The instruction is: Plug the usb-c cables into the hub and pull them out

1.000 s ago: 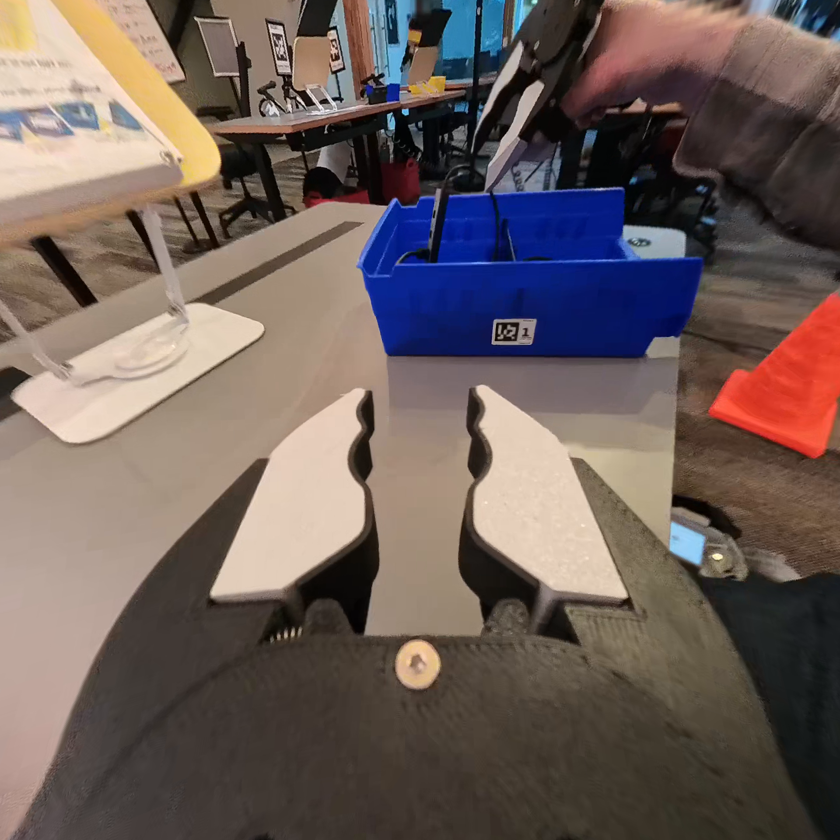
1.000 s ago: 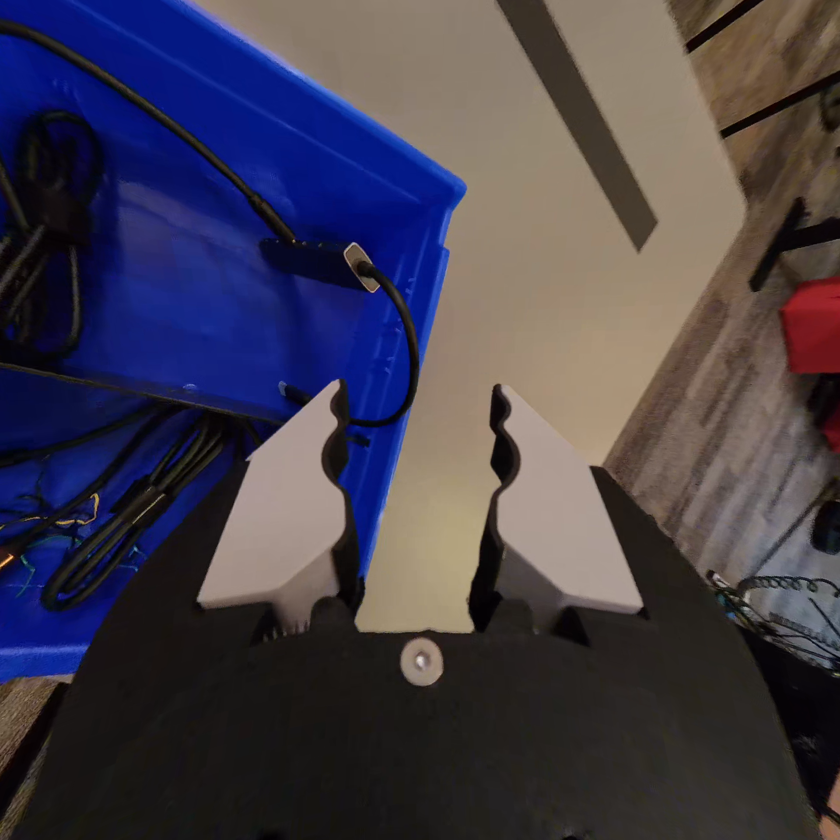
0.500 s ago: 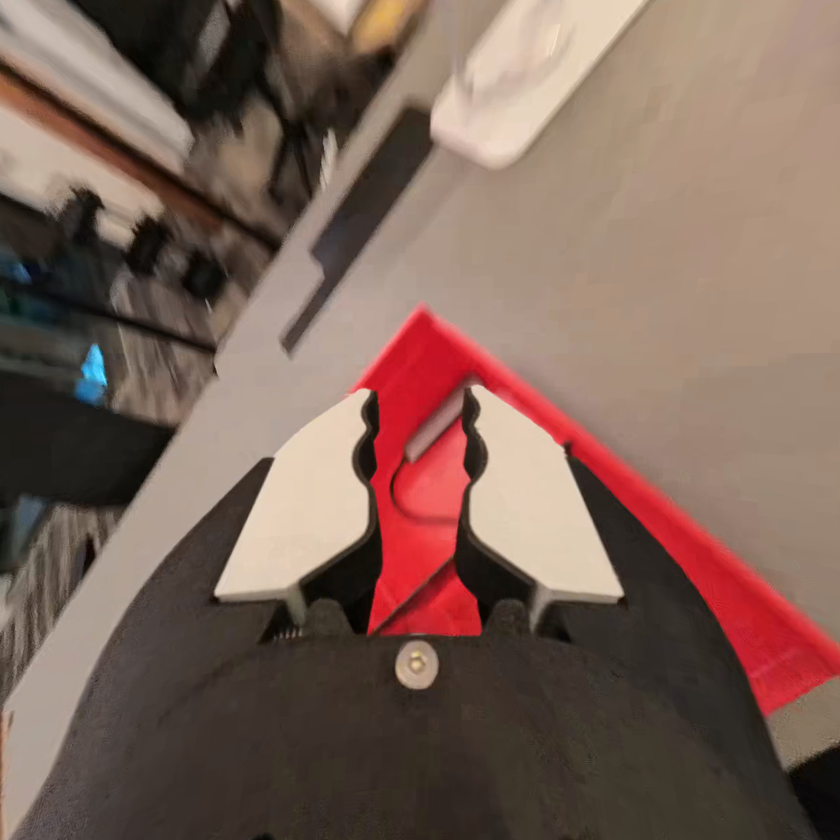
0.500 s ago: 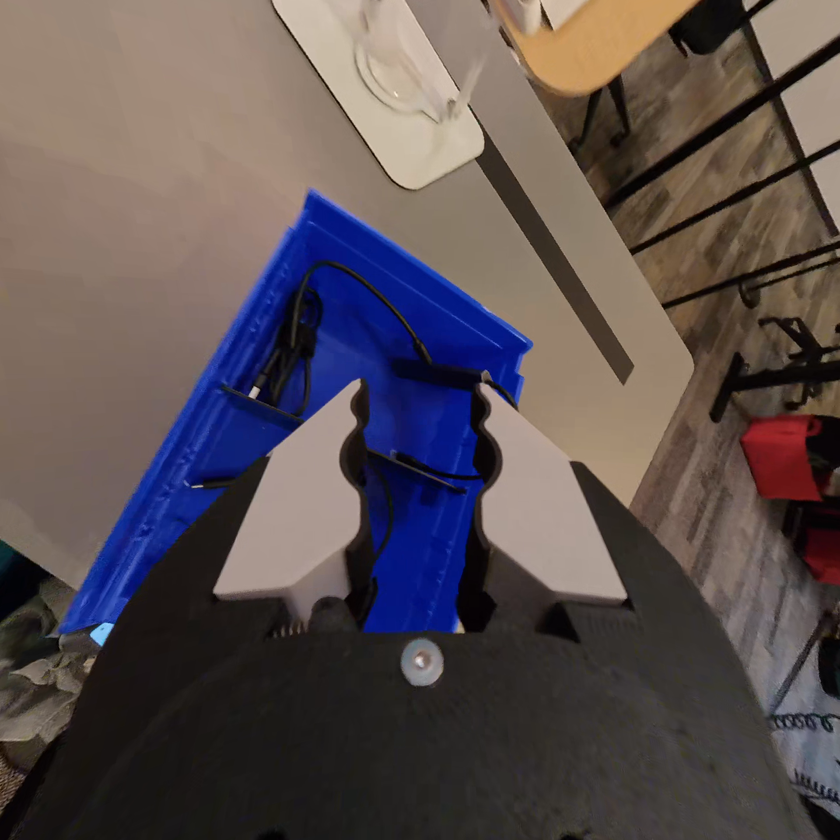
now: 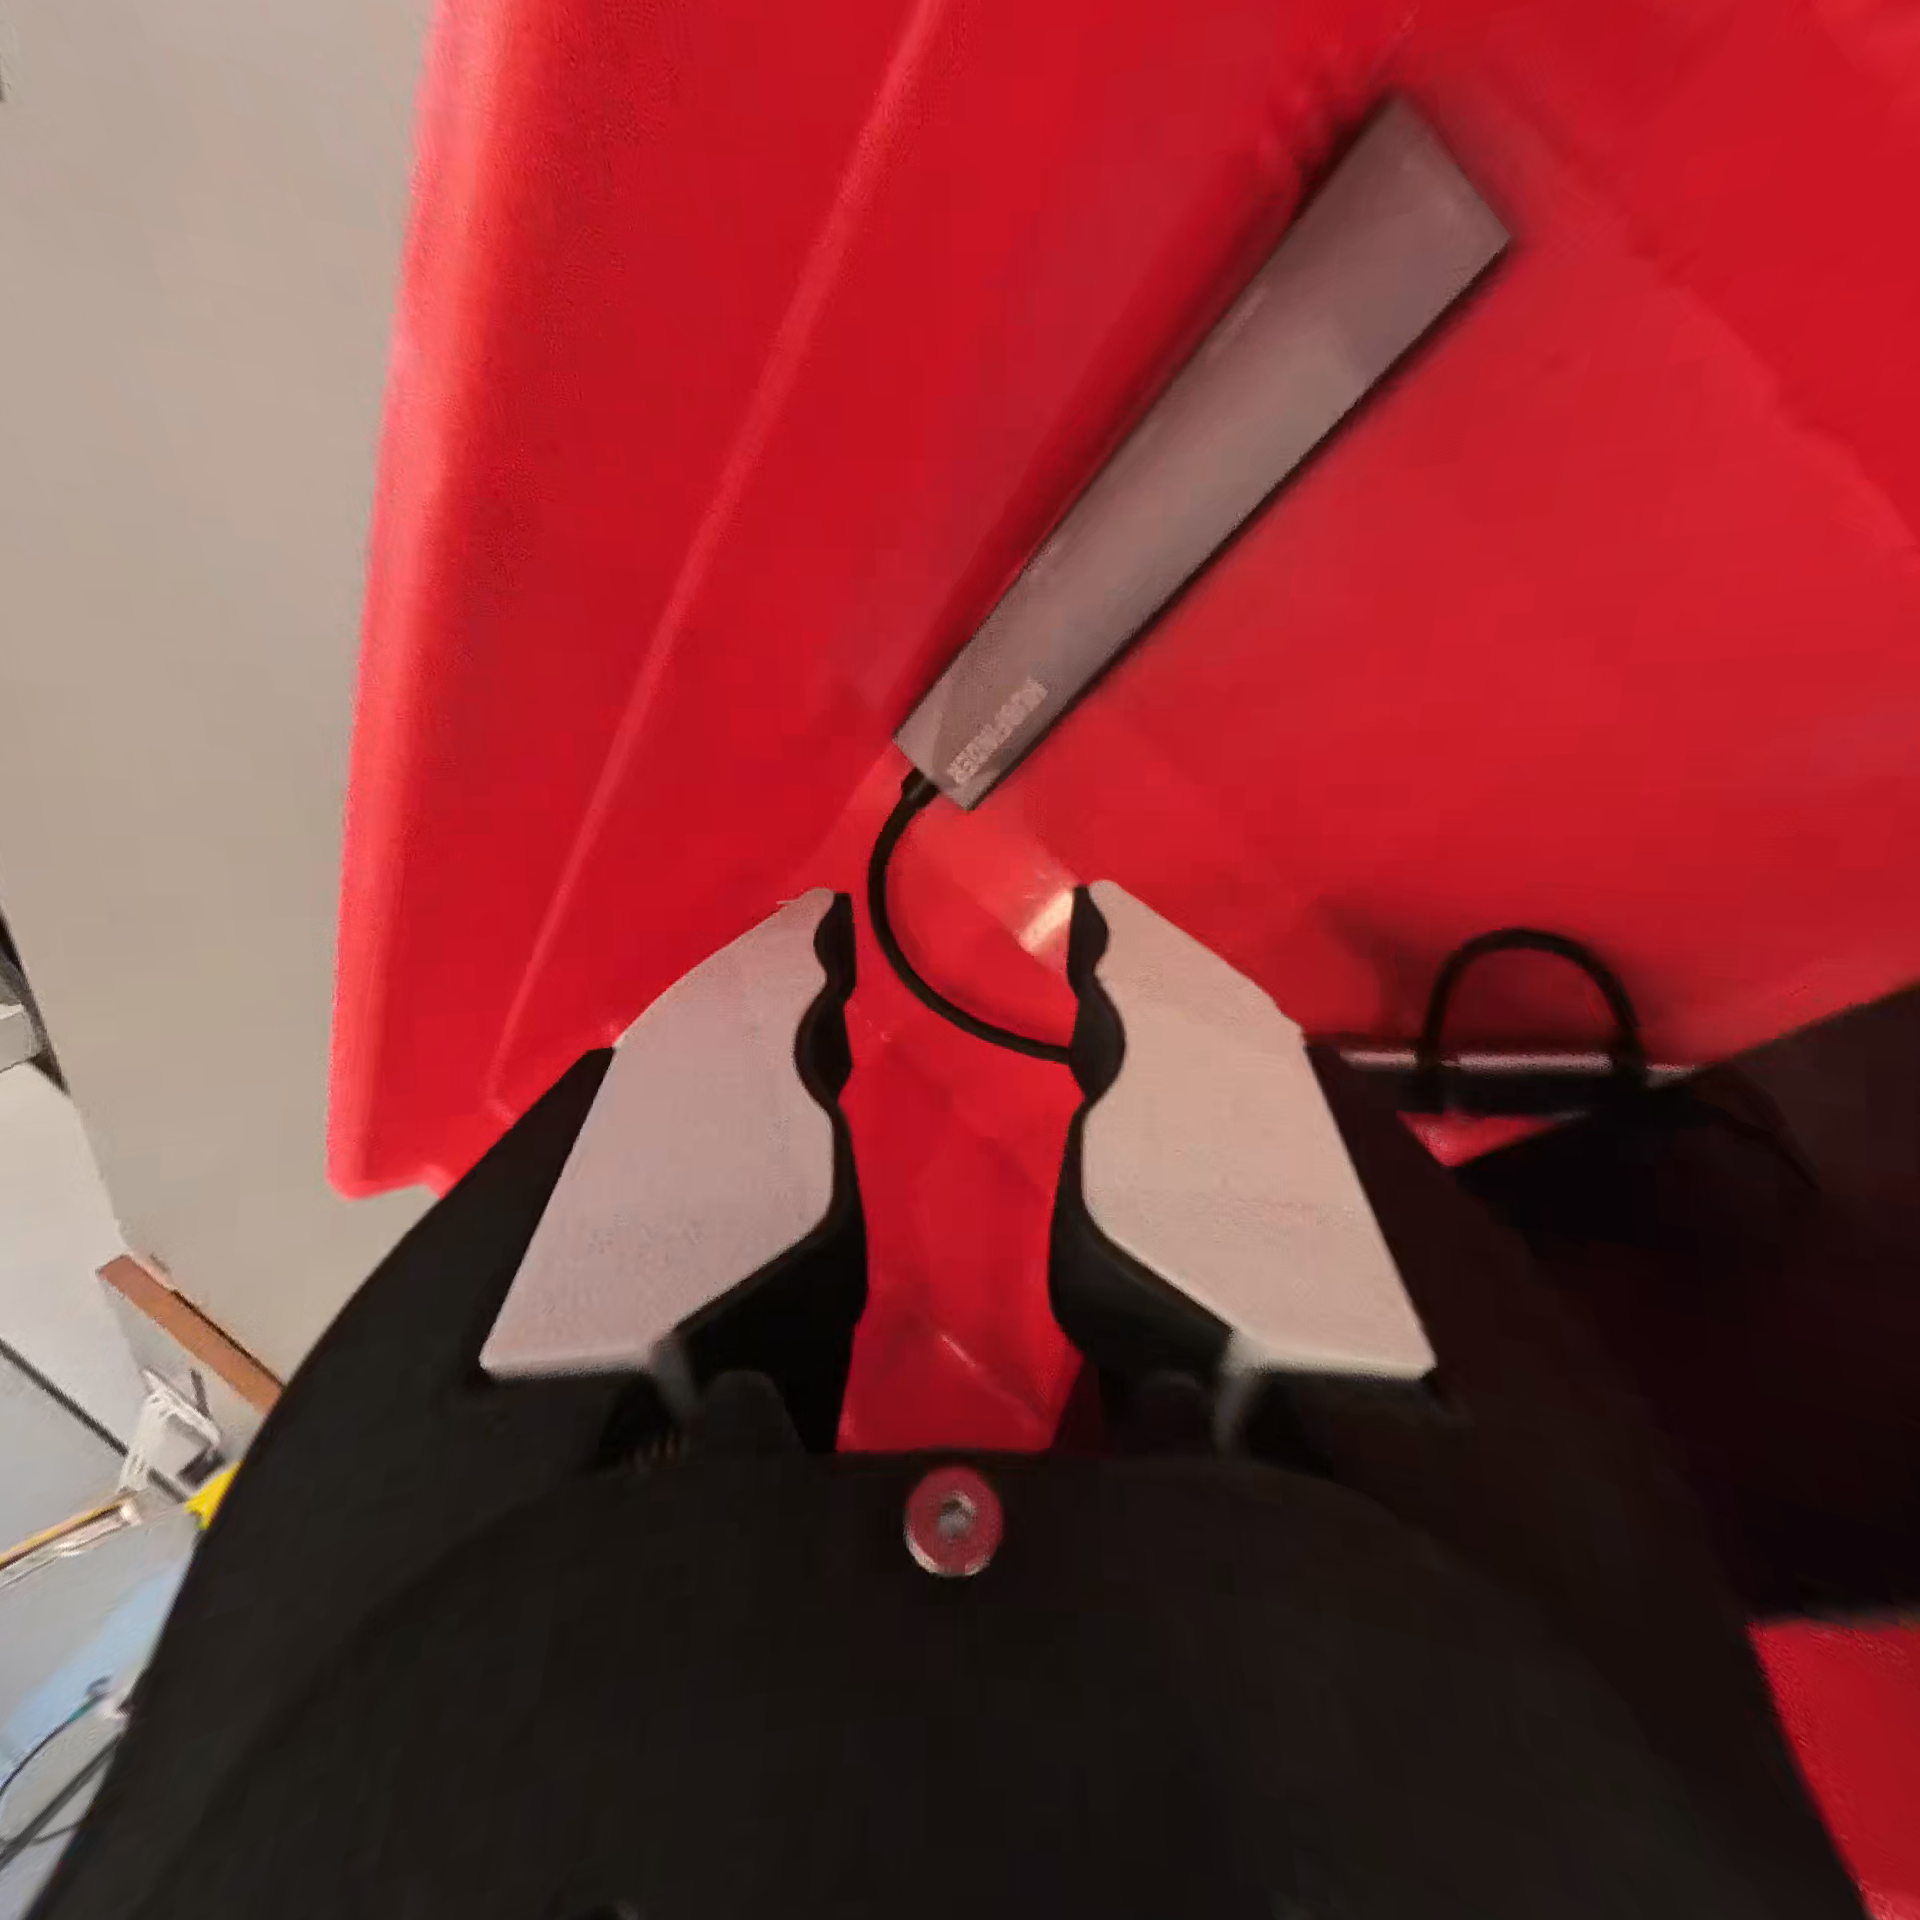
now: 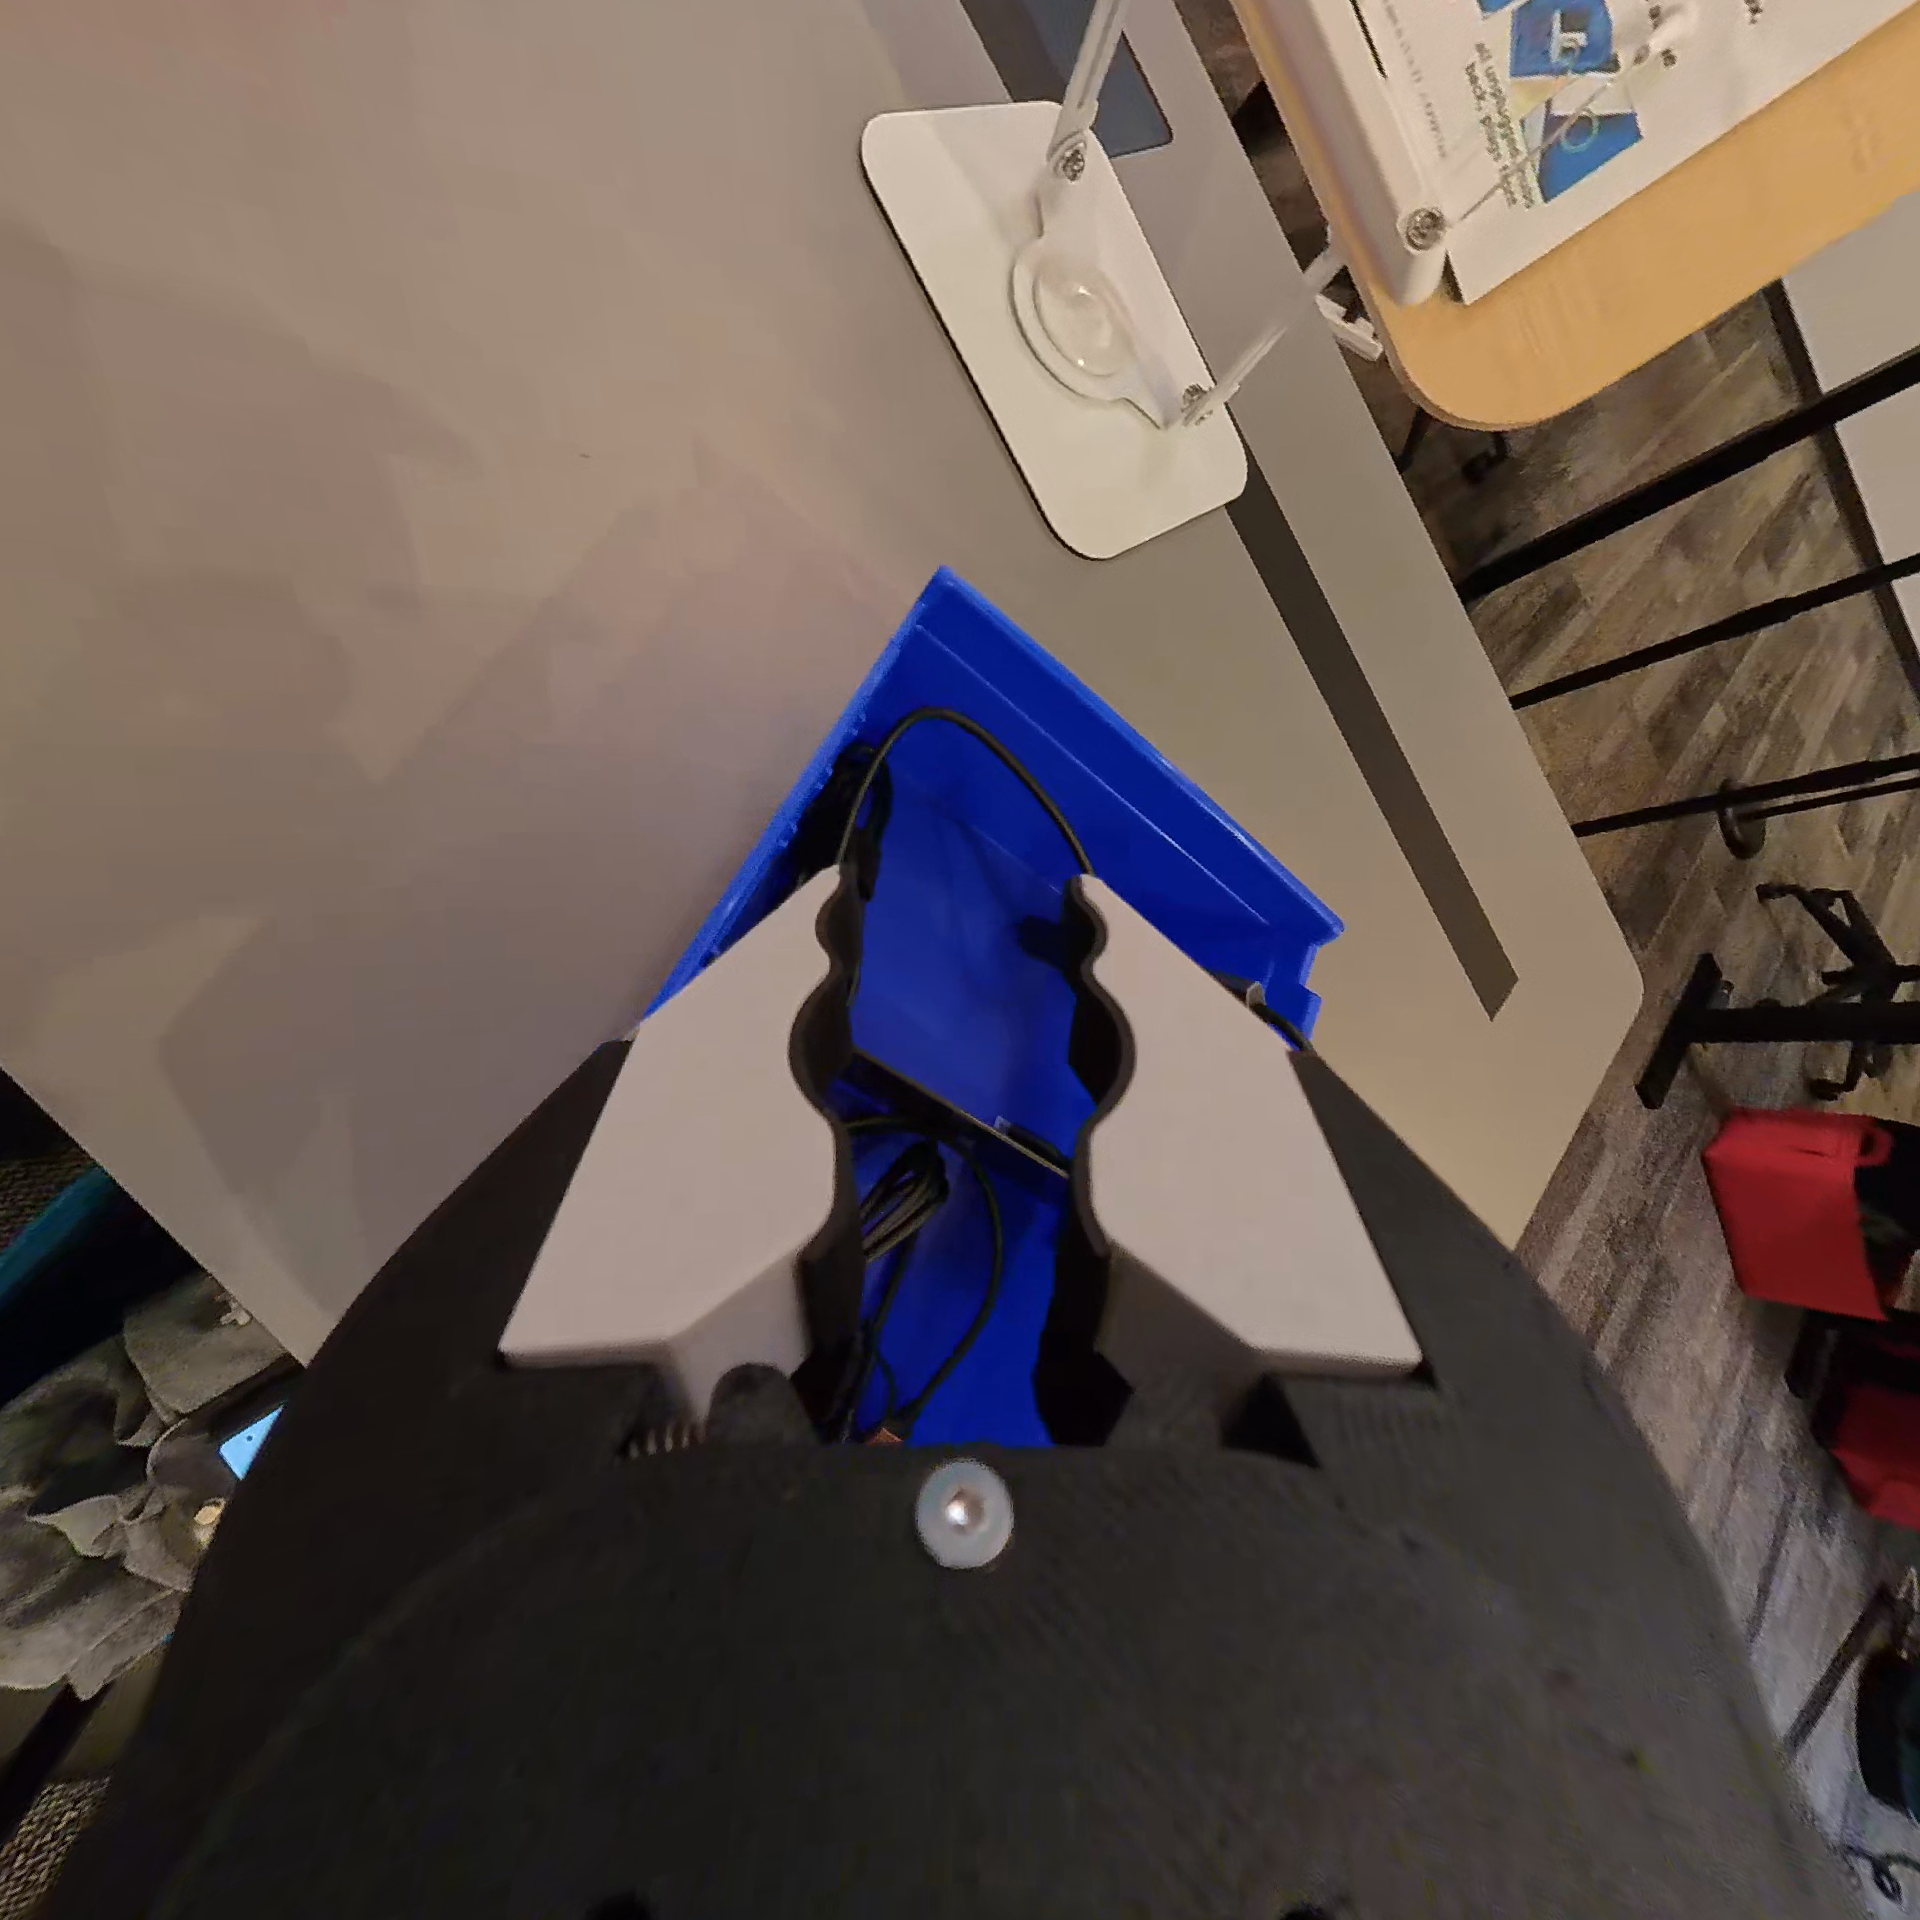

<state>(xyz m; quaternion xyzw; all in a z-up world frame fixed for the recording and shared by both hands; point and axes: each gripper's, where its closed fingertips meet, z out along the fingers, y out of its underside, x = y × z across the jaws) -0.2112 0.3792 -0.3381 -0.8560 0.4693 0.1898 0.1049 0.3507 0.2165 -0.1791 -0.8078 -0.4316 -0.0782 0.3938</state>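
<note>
In the left wrist view a flat grey hub (image 5: 1205, 457) lies in a red bin (image 5: 675, 416), its short black lead (image 5: 914, 977) curving toward my fingers. My left gripper (image 5: 956, 914) is open and empty, just above the lead. A second hub with a looped black cable (image 5: 1517, 997) sits at the right. In the right wrist view my right gripper (image 6: 956, 894) is open and empty, high above a blue bin (image 6: 1101, 769) that holds several black cables (image 6: 914, 1195) and a dark hub (image 6: 977, 1122).
The bins stand on a grey table (image 6: 416, 520). A white stand base (image 6: 1049, 332) with a clear holder stands beyond the blue bin. A wooden table with papers (image 6: 1558, 156) and red bags (image 6: 1808, 1226) on the floor are to the right. One gripper's finger ends stand about 60 cm off the other's.
My left gripper has swung from the blue bin over to the red bin and dropped close to the grey hub. My right gripper has risen away from the blue bin. Both stayed open.
</note>
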